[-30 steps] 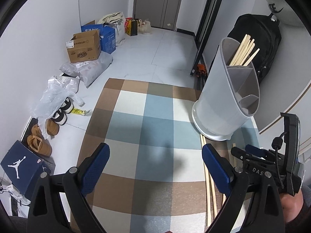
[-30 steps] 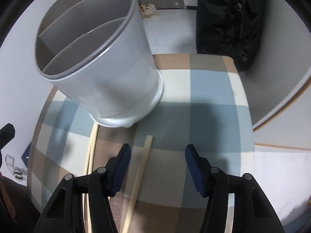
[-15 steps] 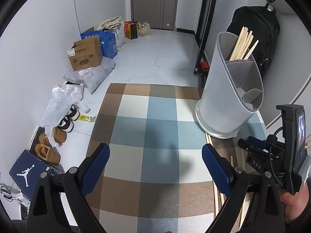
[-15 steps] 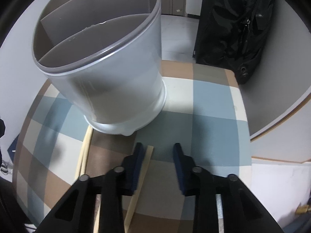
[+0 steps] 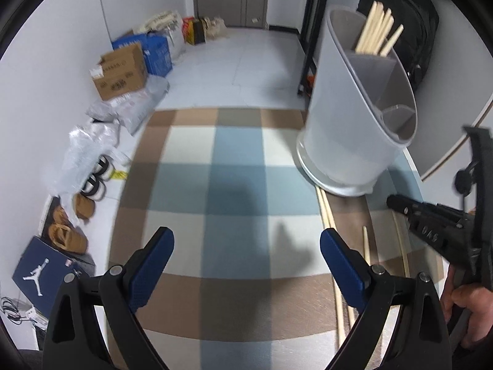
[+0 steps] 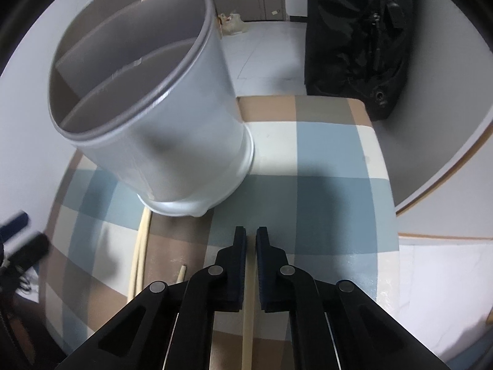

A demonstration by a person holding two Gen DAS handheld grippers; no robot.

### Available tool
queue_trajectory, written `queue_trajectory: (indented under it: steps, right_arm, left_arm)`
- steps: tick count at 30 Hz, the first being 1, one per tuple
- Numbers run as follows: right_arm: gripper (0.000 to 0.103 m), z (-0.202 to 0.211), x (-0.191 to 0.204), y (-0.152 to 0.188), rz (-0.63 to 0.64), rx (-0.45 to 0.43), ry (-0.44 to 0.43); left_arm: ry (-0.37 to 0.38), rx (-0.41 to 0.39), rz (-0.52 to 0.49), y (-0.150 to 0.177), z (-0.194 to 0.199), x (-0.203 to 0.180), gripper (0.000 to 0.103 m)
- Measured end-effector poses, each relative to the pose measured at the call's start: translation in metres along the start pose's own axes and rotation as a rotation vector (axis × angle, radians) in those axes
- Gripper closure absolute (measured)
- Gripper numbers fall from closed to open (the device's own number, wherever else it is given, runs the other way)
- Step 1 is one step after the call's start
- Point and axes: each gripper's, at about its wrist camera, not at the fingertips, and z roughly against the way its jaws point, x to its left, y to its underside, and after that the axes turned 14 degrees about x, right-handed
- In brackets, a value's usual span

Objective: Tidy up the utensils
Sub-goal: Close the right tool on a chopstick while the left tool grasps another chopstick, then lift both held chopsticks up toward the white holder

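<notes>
A grey utensil holder (image 5: 354, 123) with inner dividers stands on the checked cloth (image 5: 234, 191); several wooden chopsticks (image 5: 377, 32) stick out of its far compartment. It fills the upper left of the right wrist view (image 6: 160, 117). My right gripper (image 6: 251, 240) is shut on a wooden chopstick (image 6: 248, 314) that runs back between its jaws, just in front of the holder's base. Loose chopsticks (image 6: 140, 240) lie on the cloth to the left, also in the left wrist view (image 5: 326, 212). My left gripper (image 5: 245, 246) is open and empty above the cloth.
A black backpack (image 6: 360, 40) leans behind the table at the right. Cardboard boxes (image 5: 118, 72), plastic bags (image 5: 89, 148), shoes (image 5: 69, 231) and a shoe box (image 5: 46, 268) lie on the floor at the left. The table's curved right edge (image 6: 391, 185) is close.
My right gripper went from open to shut around the chopstick on the cloth. The left gripper drew back and up a little, still open.
</notes>
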Motion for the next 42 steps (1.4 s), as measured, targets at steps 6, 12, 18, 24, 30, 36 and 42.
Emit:
queue_trajectory:
  steps: [6,12,18,24,30,36,42]
  right_arm:
    - [0.097,0.025,-0.016,0.008,-0.092,-0.071,-0.112]
    - [0.097,0.053,-0.042,0.014,-0.193,-0.151,-0.23]
    - [0.097,0.064,-0.056,0.017,-0.245,-0.193,-0.288]
    - [0.097,0.073,-0.065,0.021,-0.25,-0.22,-0.311]
    - [0.097,0.082,-0.065,0.025,-0.246,-0.239,-0.328]
    - [0.097,0.085,-0.066,0.025,-0.246,-0.252,-0.346]
    - [0.097,0.088,-0.067,0.028,-0.251,-0.257,-0.361]
  left_arm:
    - [0.015,0.106,-0.094,0.008,-0.02,-0.026,0.01]
    - [-0.014,0.186,-0.122,0.02,-0.035,-0.036,0.01]
    - [-0.01,0.206,-0.108,0.024,-0.038,-0.039,0.01]
    - [-0.049,0.183,-0.133,0.031,-0.037,-0.045,0.01]
    - [-0.011,0.159,-0.185,0.037,-0.029,-0.048,0.052]
    - [-0.01,0.147,-0.279,0.052,-0.021,-0.058,0.099]
    - [-0.019,0.155,-0.318,0.063,-0.016,-0.052,0.1]
